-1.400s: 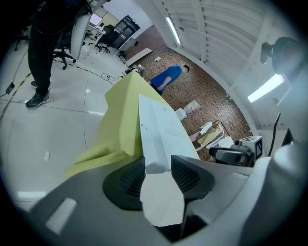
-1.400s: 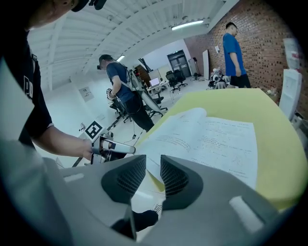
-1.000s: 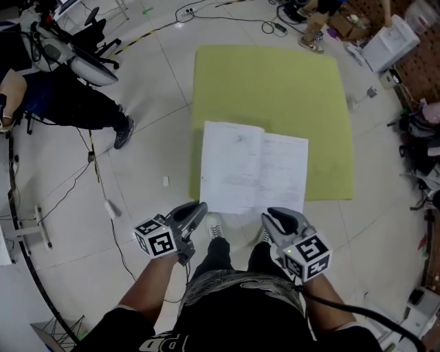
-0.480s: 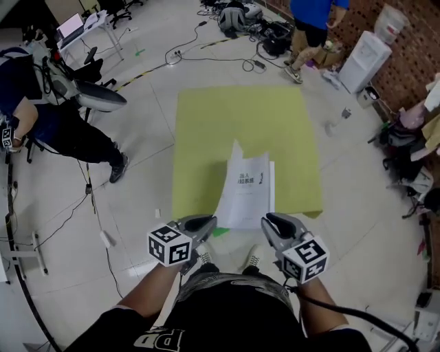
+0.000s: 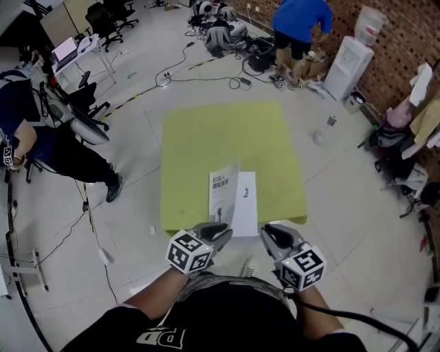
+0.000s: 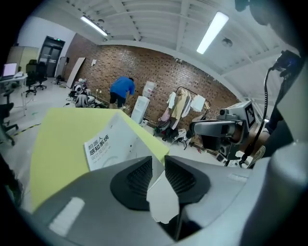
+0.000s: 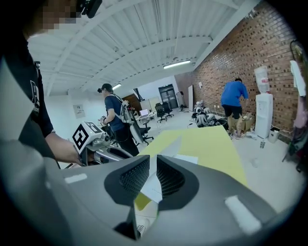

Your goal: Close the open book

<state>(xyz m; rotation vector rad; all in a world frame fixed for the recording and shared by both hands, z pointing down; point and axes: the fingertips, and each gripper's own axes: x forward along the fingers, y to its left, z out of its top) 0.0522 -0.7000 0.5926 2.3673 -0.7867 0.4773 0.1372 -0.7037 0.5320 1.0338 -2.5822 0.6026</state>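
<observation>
A white book (image 5: pixel 223 191) lies at the near edge of the yellow-green mat (image 5: pixel 227 130). Its printed front cover (image 6: pixel 108 144) stands half raised and leans over the right half (image 5: pixel 247 199). My left gripper (image 5: pixel 221 232) hovers just short of the cover's near edge. Its jaws have just been opening and now stand apart (image 6: pixel 159 161), with no pad pressing on paper. My right gripper (image 5: pixel 269 234) hangs beside the book's near right corner. Its jaws have just been closing but still leave a gap (image 7: pixel 153 161), through which the book (image 7: pixel 171 145) shows beyond.
A person in blue (image 5: pixel 297 20) bends over gear at the back, near a water dispenser (image 5: pixel 342 58). Another person sits by office chairs (image 5: pixel 89 103) at the left. Cables (image 5: pixel 89 206) trail over the tiled floor. Clothes and bags (image 5: pixel 405 137) crowd the right wall.
The book lay open flat; its left half has swung up and over toward the right. Both grippers have risen and drawn back from it, and the left one has rolled.
</observation>
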